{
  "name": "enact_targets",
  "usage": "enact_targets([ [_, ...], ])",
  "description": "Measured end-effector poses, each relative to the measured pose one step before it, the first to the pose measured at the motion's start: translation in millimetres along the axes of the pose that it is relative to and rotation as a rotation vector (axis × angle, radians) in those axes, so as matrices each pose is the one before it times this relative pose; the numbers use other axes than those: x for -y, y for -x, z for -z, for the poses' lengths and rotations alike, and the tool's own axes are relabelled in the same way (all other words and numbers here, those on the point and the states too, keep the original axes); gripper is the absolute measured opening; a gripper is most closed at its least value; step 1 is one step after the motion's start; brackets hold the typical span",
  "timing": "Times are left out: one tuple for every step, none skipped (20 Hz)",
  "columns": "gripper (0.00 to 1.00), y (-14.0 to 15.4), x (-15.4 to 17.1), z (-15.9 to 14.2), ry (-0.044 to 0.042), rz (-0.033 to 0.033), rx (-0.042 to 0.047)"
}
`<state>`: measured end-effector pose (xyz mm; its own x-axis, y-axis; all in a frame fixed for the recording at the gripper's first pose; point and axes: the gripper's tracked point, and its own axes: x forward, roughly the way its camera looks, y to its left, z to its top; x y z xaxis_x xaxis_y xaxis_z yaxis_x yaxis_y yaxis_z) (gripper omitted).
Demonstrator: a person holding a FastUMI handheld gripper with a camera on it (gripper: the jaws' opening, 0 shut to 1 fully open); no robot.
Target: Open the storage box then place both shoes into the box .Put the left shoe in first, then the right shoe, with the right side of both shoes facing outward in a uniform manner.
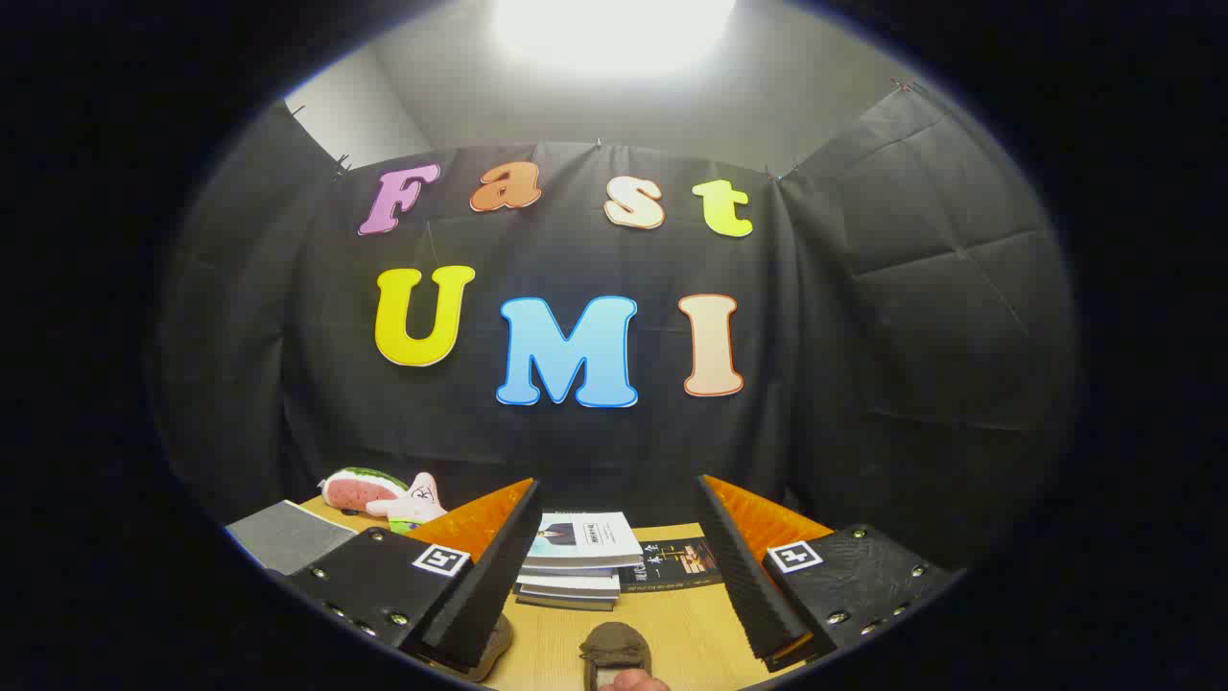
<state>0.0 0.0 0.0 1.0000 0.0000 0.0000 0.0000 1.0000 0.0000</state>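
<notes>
My gripper (617,491) is open, its fingers (489,566) spread wide with nothing between them. It is raised and looks level over a wooden table (686,629). Close below, between the fingers, the toe of a brown shoe (614,651) shows, with a person's fingertip (641,683) at its near end. A second brown shoe (494,645) peeks out from under the left finger. A grey flat-topped thing (288,537), possibly the storage box, lies beyond the left finger; I cannot tell whether it is open.
A stack of books (576,561) lies just ahead between the fingers, with a dark book (672,566) beside it. Two plush toys, a watermelon slice (360,488) and a pink star (414,501), sit at the table's back left against the black cloth wall.
</notes>
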Motion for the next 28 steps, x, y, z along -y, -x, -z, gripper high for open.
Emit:
enact_targets([
  [0.97,-1.59,-2.14,0.77,-0.00694,-0.00503,-0.00494],
  [0.97,-3.01,-1.23,1.67,-0.01053,-0.00487,0.00011],
  [0.97,-3.24,-1.47,0.75,-0.00832,-0.00374,-0.00130],
  [0.97,-2.52,-2.29,1.87,-0.00449,-0.01188,-0.00340],
  [0.97,-2.14,-4.57,1.38,-0.00132,-0.01738,-0.00351],
  [0.97,-2.58,-1.57,1.36,0.00240,-0.01080,-0.00039],
  [0.97,-1.25,-1.06,-0.70,0.00096,-0.00930,0.00002],
  [0.97,-1.46,-1.15,0.53,-0.00080,-0.00639,0.00099],
  [0.97,-0.41,-0.09,0.06,-0.00221,-0.00410,0.00028],
  [0.97,-1.01,-1.64,0.35,-0.00094,-0.00522,0.00043],
  [0.97,-0.29,-0.71,0.14,0.00299,-0.00264,0.00074],
  [0.97,0.31,-0.17,1.64,0.00448,-0.00501,0.00077],
  [0.97,-0.63,-1.50,0.96,0.00387,-0.00715,-0.00182],
  [0.97,-1.24,-1.42,2.39,0.00242,-0.00599,-0.00276],
  [0.97,-1.82,-1.85,1.98,0.00021,-0.00634,-0.00485],
  [0.97,-2.01,-1.86,2.40,-0.00104,-0.00549,-0.00626],
  [0.97,-2.80,-3.05,2.63,-0.00396,-0.01277,-0.00808],
  [0.97,-3.14,-6.41,5.36,-0.00081,-0.01829,-0.01496],
  [0.97,-2.45,-3.74,5.69,-0.00282,-0.01518,-0.01810],
  [0.97,-2.16,-6.24,2.50,-0.01424,-0.02589,-0.00686],
  [0.97,-3.11,-7.58,-0.52,-0.01216,-0.02266,-0.00038],
  [0.97,-3.96,-6.47,2.58,-0.01098,-0.02752,-0.00331],
  [0.97,-3.78,-8.53,4.67,-0.00723,-0.02900,-0.00863],
  [0.97,-3.16,-7.41,6.10,-0.00838,-0.03106,-0.01332],
  [0.97,-4.29,-8.31,5.45,-0.01541,-0.03449,-0.01914],
  [0.97,-4.02,-7.62,9.49,-0.02147,-0.02943,-0.02590],
  [0.97,-3.70,-2.41,10.05,-0.01780,-0.00793,-0.03395],
  [0.97,-3.37,0.69,8.73,-0.01913,-0.00682,-0.02787],
])
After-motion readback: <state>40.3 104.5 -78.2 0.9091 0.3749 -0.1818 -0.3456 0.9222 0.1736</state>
